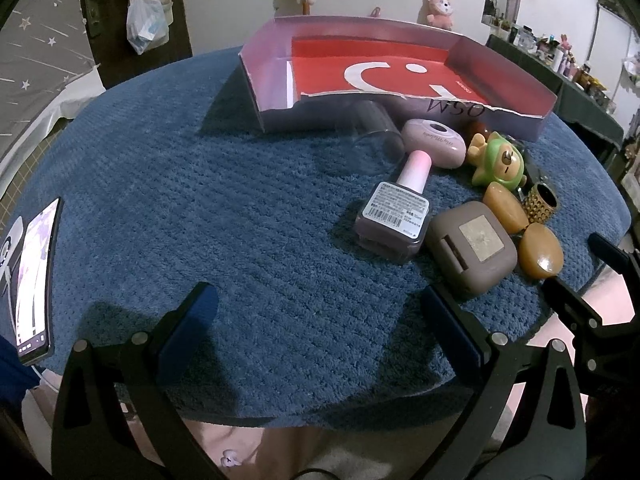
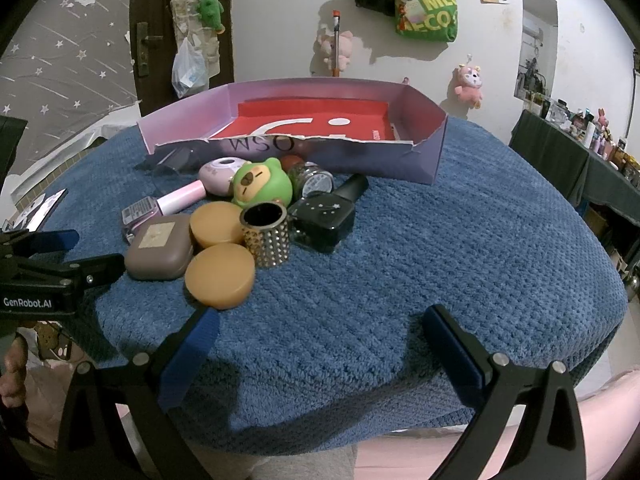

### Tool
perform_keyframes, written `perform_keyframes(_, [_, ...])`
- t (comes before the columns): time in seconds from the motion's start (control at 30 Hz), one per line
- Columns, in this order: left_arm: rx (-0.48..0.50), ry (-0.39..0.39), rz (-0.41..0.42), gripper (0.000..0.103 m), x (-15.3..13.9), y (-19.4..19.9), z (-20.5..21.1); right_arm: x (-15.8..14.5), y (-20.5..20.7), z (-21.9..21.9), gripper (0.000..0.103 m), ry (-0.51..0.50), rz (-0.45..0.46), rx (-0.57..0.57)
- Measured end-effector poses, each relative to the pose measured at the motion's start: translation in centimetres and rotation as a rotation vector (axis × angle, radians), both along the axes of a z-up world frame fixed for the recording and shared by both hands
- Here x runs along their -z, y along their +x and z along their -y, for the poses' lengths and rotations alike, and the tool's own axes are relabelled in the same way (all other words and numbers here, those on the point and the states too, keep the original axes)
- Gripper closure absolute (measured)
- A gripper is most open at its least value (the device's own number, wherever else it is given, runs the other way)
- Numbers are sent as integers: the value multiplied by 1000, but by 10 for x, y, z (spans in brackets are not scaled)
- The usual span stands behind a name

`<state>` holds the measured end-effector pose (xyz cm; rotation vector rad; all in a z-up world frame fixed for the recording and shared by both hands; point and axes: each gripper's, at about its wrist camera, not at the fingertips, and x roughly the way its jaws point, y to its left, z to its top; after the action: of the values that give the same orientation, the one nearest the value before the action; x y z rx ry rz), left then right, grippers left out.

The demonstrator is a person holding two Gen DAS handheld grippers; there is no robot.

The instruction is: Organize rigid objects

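A pile of small objects lies on the blue mat in front of a purple box (image 1: 276, 120) (image 2: 436, 148) with a red liner. The pile holds a pink-capped bottle (image 1: 394, 214) (image 2: 168, 204), a grey case (image 1: 470, 248) (image 2: 160, 250), two tan discs (image 2: 220, 276) (image 1: 540, 252), a gold studded ring (image 2: 266, 238) (image 1: 540, 202), a green bear toy (image 1: 500, 162) (image 2: 262, 184), a pink oval case (image 1: 434, 142), a black bottle (image 2: 328, 216) and a clear cup (image 1: 376, 132). My left gripper (image 1: 320, 320) is open and empty, near the grey case. My right gripper (image 2: 320, 344) is open and empty, just before the tan discs.
A phone (image 1: 36, 280) (image 2: 44, 208) lies at the mat's left edge. The mat (image 1: 200, 200) (image 2: 480, 260) covers a round table. A dark shelf with bottles (image 2: 580, 152) stands at the right. Plush toys and bags hang on the back wall.
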<state>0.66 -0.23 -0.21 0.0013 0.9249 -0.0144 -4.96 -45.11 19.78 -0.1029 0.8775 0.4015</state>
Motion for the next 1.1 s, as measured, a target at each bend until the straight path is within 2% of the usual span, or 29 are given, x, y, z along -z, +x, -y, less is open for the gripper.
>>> perform_keyframes(1.1, [11,0,6,0,-4,-2,-1,-4,-9,-4,0,8,0,-14])
